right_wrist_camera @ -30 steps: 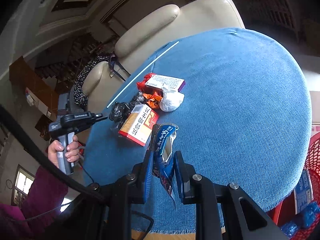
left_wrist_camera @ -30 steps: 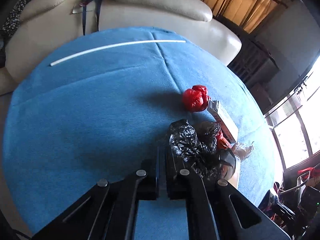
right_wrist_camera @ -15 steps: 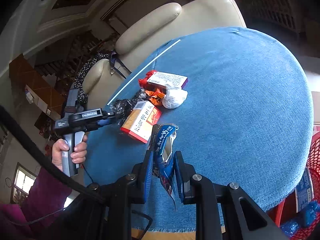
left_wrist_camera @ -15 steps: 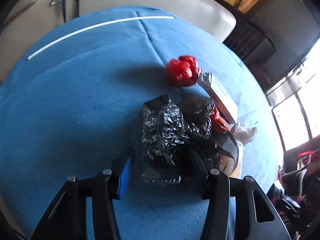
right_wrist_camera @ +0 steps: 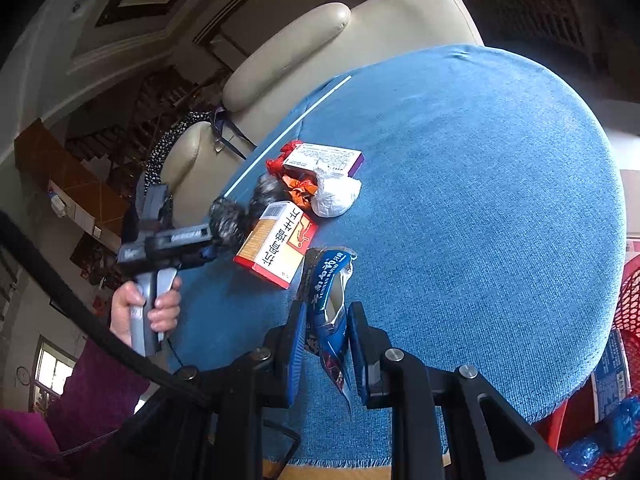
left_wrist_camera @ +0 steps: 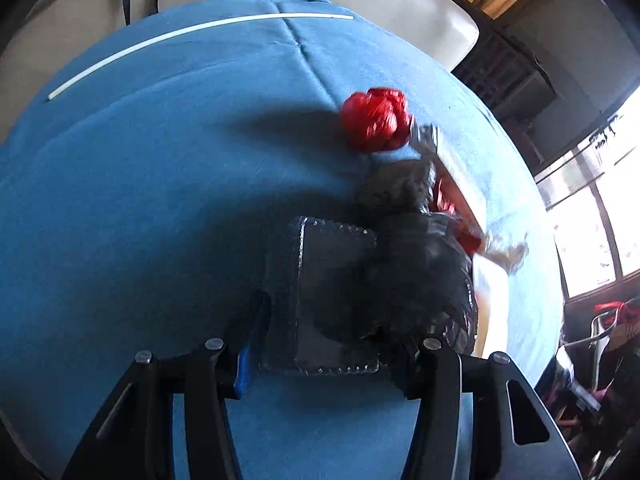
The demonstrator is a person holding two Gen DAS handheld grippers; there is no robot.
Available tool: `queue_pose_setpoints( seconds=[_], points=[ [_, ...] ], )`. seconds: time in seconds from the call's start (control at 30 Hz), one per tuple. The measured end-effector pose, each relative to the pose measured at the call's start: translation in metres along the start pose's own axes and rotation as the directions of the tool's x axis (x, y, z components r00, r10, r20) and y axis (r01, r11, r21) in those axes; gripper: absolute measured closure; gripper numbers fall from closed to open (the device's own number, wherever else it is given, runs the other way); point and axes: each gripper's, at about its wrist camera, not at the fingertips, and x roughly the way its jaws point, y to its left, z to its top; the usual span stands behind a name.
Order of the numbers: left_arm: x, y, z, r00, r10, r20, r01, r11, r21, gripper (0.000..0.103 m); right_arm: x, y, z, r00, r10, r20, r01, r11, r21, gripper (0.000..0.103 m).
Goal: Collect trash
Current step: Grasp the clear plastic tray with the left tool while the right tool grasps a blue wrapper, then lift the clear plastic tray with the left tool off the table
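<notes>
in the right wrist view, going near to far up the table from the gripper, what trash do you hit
blue wrapper clamped in the right gripper → red and white box → white crumpled wad → white and purple box

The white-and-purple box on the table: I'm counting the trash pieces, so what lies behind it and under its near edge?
Behind the white-and-purple box a crumpled red wrapper pokes out. An orange wrapper and white crumpled bag crowd its near edge. Anything fully underneath is hidden.
</notes>
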Motion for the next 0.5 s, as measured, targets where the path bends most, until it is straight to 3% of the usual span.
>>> queue_pose_setpoints(
  seconds=[0.3,0.4,0.5],
  points=[
    [-0.021,0.022,-0.048,1.0,0.008,-0.006,-0.008,1.0,-0.004,0.045,0.001,0.006,-0.001,1.0,0.017,-0.002,-0.017,1.0,-0.013,0.08],
    [-0.031,0.026,-0.062,1.0,-0.022,0.014,0.023,1.0,-0.014,0.037,0.003,0.008,-0.001,1.0,0.021,-0.008,-0.021,1.0,-0.017,0.08],
    [-0.04,0.032,-0.072,0.999,-0.027,0.039,0.028,0.999,-0.019,0.035,0.003,0.01,-0.002,1.0,0.025,-0.01,-0.025,0.999,-0.021,0.08]
  ],
)
